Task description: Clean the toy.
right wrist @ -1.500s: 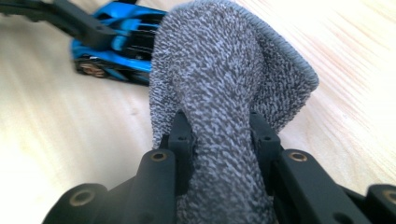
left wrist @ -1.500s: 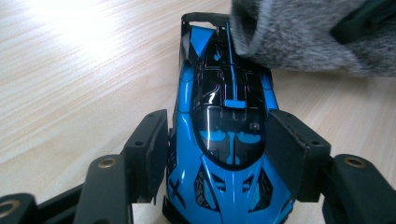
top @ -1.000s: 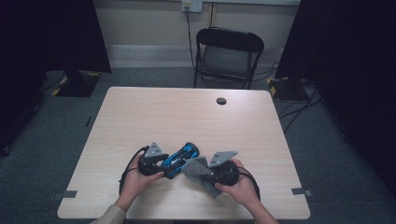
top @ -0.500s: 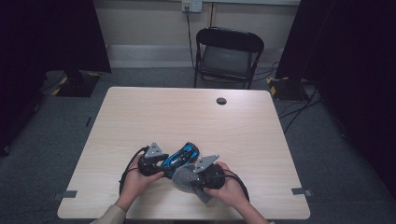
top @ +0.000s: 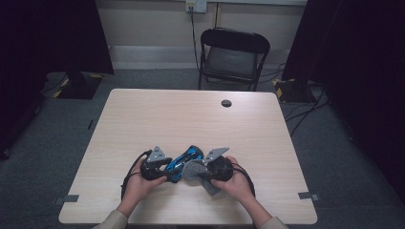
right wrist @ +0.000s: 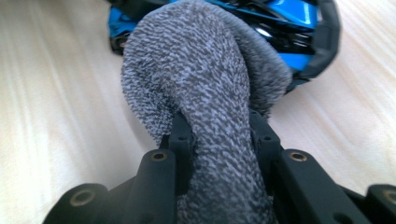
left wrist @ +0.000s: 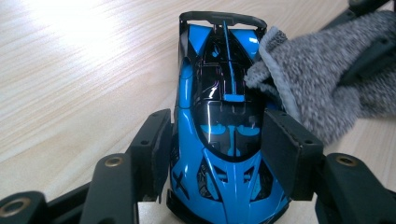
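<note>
In the high view, we hold the left gripper (top: 168, 172) near the front edge of the wooden table (top: 162, 114), with the left hand (top: 138, 183) wrapped around its body. Its jaws stand on either side of the blue and black toy race car (top: 187, 160), which rests on the tabletop between our two grippers. In the left gripper view, the pads (left wrist: 152, 149) press against both flanks of the toy race car (left wrist: 224, 135) at its front half, so the car is pinched there; its rear wing points away from the gripper.

To the right of the car, the right gripper (top: 203, 172) sits in the right hand (top: 236, 183) and pinches a grey knitted cloth (top: 196, 172). In the right gripper view, the jaws are pressed onto a bunched fold of the grey knitted cloth (right wrist: 205, 93), and the free end of it bulges forward and lies on the car's bodywork. In the left gripper view, the cloth (left wrist: 322, 79) touches the car's roof and right side.

Farther back on the table lies a small dark round object (top: 226, 103), well apart from the grippers. Behind the table stands a black folding chair (top: 233, 57).
</note>
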{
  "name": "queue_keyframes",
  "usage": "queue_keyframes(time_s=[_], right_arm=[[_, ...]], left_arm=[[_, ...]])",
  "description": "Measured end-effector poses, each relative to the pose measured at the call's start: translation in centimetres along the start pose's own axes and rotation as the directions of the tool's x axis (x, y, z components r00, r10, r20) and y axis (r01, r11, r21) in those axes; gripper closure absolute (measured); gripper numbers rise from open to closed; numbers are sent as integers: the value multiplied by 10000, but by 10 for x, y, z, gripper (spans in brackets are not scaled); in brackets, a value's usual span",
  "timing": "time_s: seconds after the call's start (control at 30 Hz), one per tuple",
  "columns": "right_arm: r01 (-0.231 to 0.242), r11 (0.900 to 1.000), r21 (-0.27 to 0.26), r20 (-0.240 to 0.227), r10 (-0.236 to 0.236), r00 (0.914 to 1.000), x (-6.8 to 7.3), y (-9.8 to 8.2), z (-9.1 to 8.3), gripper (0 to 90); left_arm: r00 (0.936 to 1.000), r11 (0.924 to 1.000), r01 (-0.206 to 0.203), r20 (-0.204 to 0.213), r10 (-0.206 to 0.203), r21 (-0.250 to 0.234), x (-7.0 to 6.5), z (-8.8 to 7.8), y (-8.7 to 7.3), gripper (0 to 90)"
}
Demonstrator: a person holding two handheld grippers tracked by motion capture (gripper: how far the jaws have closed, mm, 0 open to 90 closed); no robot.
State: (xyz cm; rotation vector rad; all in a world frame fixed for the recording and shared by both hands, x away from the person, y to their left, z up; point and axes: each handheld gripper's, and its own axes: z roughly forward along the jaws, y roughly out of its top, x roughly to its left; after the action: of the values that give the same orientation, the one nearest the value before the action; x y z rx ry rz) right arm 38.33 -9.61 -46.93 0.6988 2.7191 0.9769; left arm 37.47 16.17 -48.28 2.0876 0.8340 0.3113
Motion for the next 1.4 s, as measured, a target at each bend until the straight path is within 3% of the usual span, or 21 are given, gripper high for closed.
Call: queue_keyframes(time_s=[0.2,0.3,0.4,0.67,0.87,1.03,1.27,1.4], right_arm=[[-329,9995,24,165,329,9993,-10,1,0,691],[-391,9992,27,302,390,9988,-12,0,-1,691],[-565,9984,-11,171,565,9983,-15,-2,-2,691],[-493,9988,-20,259,494,9984,-14,-4,-3,691],[-630,9980,45,626,626,9961,-23,-9,-10,691],[-1093,9940,-92,807,1097,9907,-35,-15,-15,691],[-1269,9919,-49,1273,1265,9838,-39,-15,-19,691],[-1263,9919,-154,1167,1272,9850,-39,-16,-24,691]], left_arm=[[10000,10000,-26,-58,26,19,2,-3,-1,469],[10000,10000,38,-64,-39,-67,3,-3,-3,526],[10000,10000,42,-41,-42,-44,4,-4,-3,527],[10000,10000,-6,-83,6,83,3,-4,-2,525],[10000,10000,58,-60,-58,57,3,-4,-3,525],[10000,10000,53,-50,-53,67,3,-4,-2,524],[9999,9999,-54,-151,56,164,3,-5,-2,524],[9999,9999,10,-109,-8,156,2,-5,-3,524]])
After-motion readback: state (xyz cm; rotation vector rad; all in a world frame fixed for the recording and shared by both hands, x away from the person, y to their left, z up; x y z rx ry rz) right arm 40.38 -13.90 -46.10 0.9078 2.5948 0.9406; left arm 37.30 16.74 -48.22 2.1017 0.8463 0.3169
